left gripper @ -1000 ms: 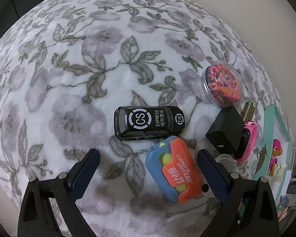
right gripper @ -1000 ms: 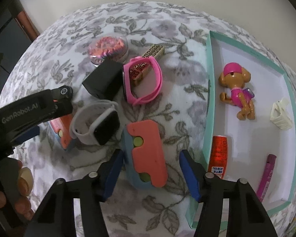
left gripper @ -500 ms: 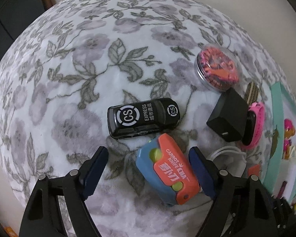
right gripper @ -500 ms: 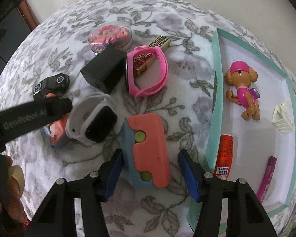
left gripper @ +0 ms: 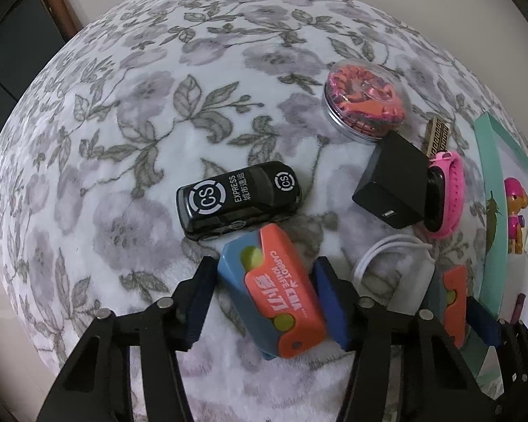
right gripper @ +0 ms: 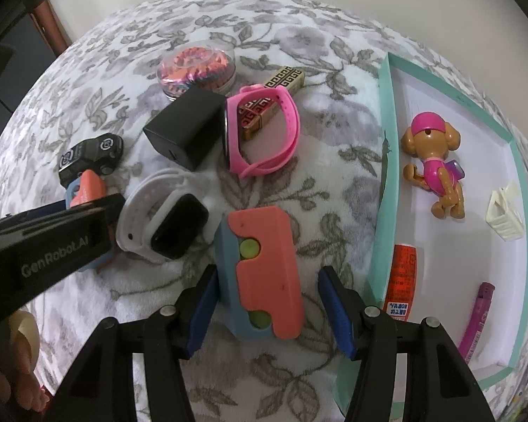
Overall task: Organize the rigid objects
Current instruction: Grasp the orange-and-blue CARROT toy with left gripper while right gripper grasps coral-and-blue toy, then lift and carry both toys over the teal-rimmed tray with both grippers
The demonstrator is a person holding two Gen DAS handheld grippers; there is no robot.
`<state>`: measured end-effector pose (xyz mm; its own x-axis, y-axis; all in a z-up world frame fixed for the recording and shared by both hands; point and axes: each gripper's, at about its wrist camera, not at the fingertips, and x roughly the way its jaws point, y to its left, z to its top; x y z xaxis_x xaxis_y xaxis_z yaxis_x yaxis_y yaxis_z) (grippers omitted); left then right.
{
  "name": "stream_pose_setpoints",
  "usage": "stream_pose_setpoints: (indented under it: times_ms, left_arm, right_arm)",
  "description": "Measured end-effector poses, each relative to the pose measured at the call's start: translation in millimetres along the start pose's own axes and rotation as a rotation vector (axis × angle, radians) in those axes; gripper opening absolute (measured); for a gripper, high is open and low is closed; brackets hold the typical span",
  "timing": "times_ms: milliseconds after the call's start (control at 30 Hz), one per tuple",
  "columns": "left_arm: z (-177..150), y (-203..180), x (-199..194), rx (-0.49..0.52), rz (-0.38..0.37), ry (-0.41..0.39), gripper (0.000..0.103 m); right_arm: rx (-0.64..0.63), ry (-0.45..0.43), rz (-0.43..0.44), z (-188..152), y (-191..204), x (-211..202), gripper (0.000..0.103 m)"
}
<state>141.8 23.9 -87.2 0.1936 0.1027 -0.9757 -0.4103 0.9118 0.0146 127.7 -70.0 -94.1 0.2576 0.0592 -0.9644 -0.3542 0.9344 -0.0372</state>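
Closing in on the labelled carrot knife toy (left gripper: 272, 290), the left gripper (left gripper: 264, 302) has its jaws narrowing with the toy skewed between them, pads not yet pressing. Right gripper (right gripper: 267, 313) sits open around the plain carrot knife toy (right gripper: 264, 277), beside the teal tray (right gripper: 380, 176) on the floral blanket (left gripper: 123, 123). That skew could twist or pop the toy out.

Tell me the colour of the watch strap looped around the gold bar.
Pink. The strap shows best in the right wrist view, looped around the gold bar.
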Motion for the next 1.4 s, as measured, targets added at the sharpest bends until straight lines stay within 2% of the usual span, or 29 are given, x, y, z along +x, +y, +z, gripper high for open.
stream_pose_setpoints:
  times_ms: [167, 267, 333, 633, 767, 933, 1133, 1400]
  left_arm:
    - [-1, -2, -1, 0.005, -0.003, 0.001, 0.054]
    - [-2, -3, -3, 0.003, -0.003, 0.002, 0.054]
    - [-2, -4, -3, 0.005, -0.002, 0.001, 0.054]
    - [-3, 7, -5, -0.006, -0.016, 0.003, 0.053]
    - [0, 20, -2, -0.038, -0.034, 0.006, 0.047]
    - [0, 25, -10, -0.052, -0.055, 0.0, 0.047]
    - [5, 34, -30, -0.064, -0.077, -0.045, 0.046]
    - [6, 35, -63, -0.063, -0.097, -0.143, 0.043]
  right_arm:
    - [-0.004, -0.001, -0.003, 1, 1, -1, 0.06]
    - [-0.008, 0.0, 0.003, -3, 1, -3, 0.056]
    - [-0.016, 0.003, 0.006, -6, 2, -4, 0.049]
    - [-0.018, 0.001, 0.008, -3, 3, -7, 0.048]
    - [0.025, -0.042, 0.043, 1, -4, -19, 0.046]
    - [0.067, -0.089, 0.072, 3, -11, -33, 0.046]
    - [0.1, -0.102, 0.093, 3, -17, -35, 0.046]
    - [0.132, -0.173, 0.111, 7, -22, -54, 0.046]
